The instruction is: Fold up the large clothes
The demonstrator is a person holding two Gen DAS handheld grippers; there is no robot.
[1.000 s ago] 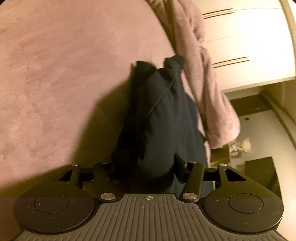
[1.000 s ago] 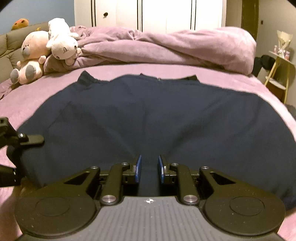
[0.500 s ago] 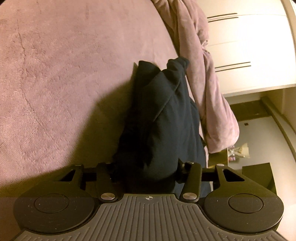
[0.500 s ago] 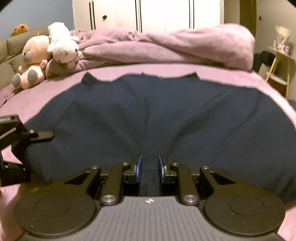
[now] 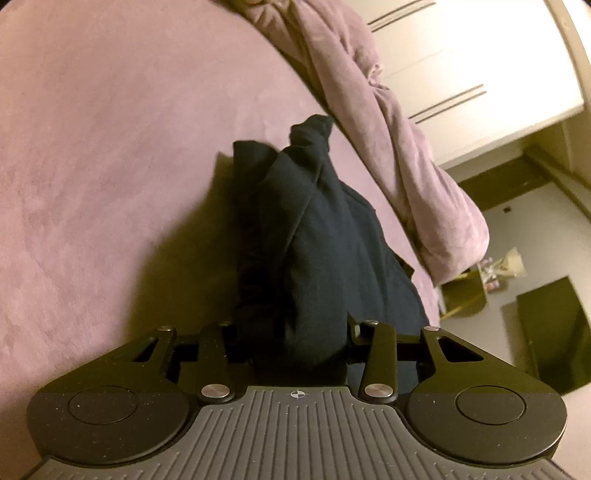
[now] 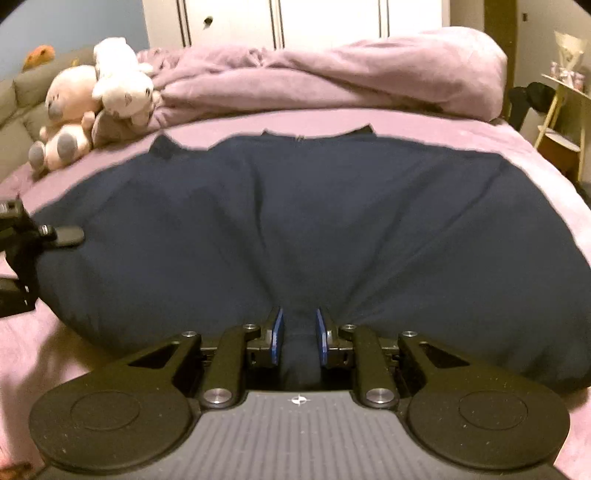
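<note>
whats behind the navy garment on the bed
Behind the navy garment lie a bunched lilac duvet and two plush toys, with white wardrobe doors beyond. The bed sheet under the garment is covered.

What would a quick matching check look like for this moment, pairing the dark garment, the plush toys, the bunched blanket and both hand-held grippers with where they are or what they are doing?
Things:
1. navy blue fabric garment
2. pink and white plush toys
3. bunched mauve fleece blanket
4. left hand-held gripper
5. right hand-held gripper

Places or states:
A. heaped along the far side of the bed
B. spread across the mauve bed sheet
C. pinching the garment's near edge, middle
D. far left, by the blanket
E. clamped on a bunched garment end

Pairs: 1-B, 2-D, 3-A, 4-E, 5-C
</note>
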